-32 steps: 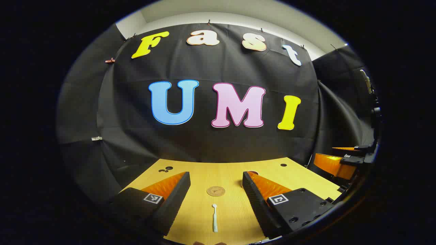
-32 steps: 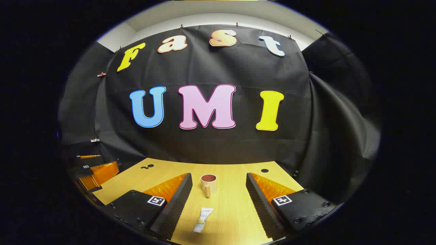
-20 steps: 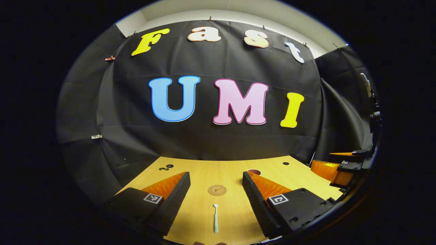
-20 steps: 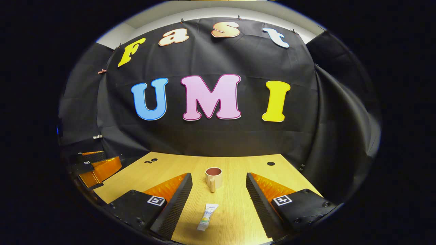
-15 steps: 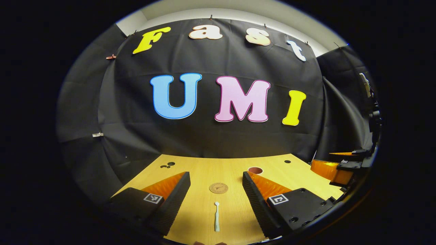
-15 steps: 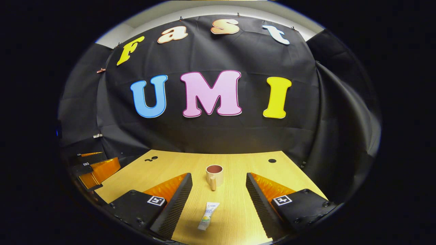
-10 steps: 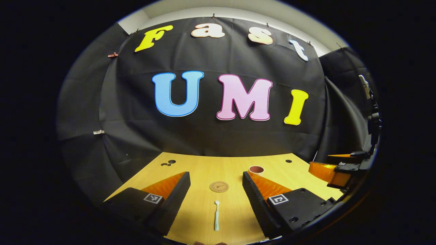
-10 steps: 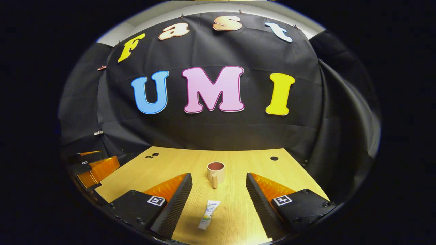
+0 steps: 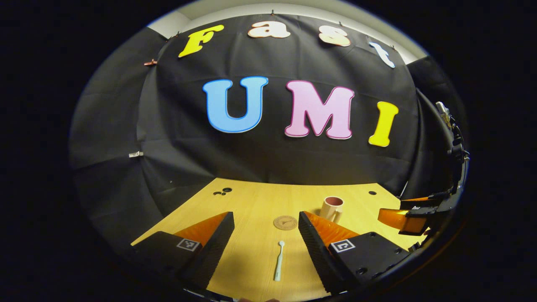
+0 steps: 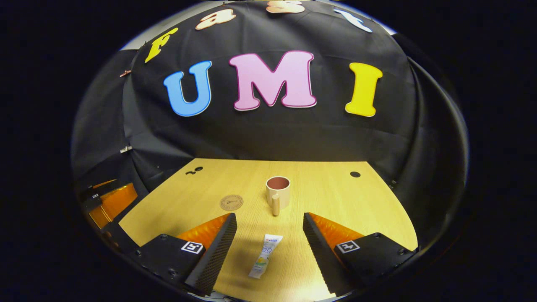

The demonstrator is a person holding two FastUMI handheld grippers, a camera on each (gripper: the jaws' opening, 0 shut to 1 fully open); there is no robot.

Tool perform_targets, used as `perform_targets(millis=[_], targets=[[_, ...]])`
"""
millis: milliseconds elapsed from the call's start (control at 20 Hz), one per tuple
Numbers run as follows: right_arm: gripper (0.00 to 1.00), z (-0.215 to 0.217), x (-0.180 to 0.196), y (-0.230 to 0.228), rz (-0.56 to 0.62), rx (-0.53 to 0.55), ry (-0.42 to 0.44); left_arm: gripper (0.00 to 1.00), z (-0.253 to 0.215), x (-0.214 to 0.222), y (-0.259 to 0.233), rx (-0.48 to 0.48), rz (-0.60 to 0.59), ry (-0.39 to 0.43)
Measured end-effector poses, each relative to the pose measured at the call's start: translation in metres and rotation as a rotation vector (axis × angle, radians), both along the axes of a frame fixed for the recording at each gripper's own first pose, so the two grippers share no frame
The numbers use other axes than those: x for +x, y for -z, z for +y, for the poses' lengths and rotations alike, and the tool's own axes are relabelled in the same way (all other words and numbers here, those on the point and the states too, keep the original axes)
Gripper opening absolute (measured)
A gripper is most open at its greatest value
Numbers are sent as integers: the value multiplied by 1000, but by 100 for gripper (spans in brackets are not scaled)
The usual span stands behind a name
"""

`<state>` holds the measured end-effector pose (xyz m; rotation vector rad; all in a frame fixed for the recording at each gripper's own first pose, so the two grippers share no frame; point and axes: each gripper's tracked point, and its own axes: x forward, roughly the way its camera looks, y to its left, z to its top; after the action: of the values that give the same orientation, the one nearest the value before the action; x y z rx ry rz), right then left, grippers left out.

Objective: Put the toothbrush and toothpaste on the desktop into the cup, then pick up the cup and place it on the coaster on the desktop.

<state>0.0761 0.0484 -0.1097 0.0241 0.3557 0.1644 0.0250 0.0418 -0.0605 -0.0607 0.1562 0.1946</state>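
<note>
left tongs gape wide above the tabletop, toothbrush lying between the fingers, coaster just beyond. right tongs likewise spread, toothpaste between them, cup upright farther ahead.

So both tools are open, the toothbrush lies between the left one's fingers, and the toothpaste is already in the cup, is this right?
Not quite: the toothpaste lies flat on the desk, short of the cup, as the right gripper view shows. The rest is right.
</note>
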Motion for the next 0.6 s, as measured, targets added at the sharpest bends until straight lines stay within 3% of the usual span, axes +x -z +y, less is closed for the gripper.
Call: perform_targets(millis=[600], targets=[[97, 10, 21, 114, 345, -9, -69, 98, 29, 5, 72, -75, 223, -161]])
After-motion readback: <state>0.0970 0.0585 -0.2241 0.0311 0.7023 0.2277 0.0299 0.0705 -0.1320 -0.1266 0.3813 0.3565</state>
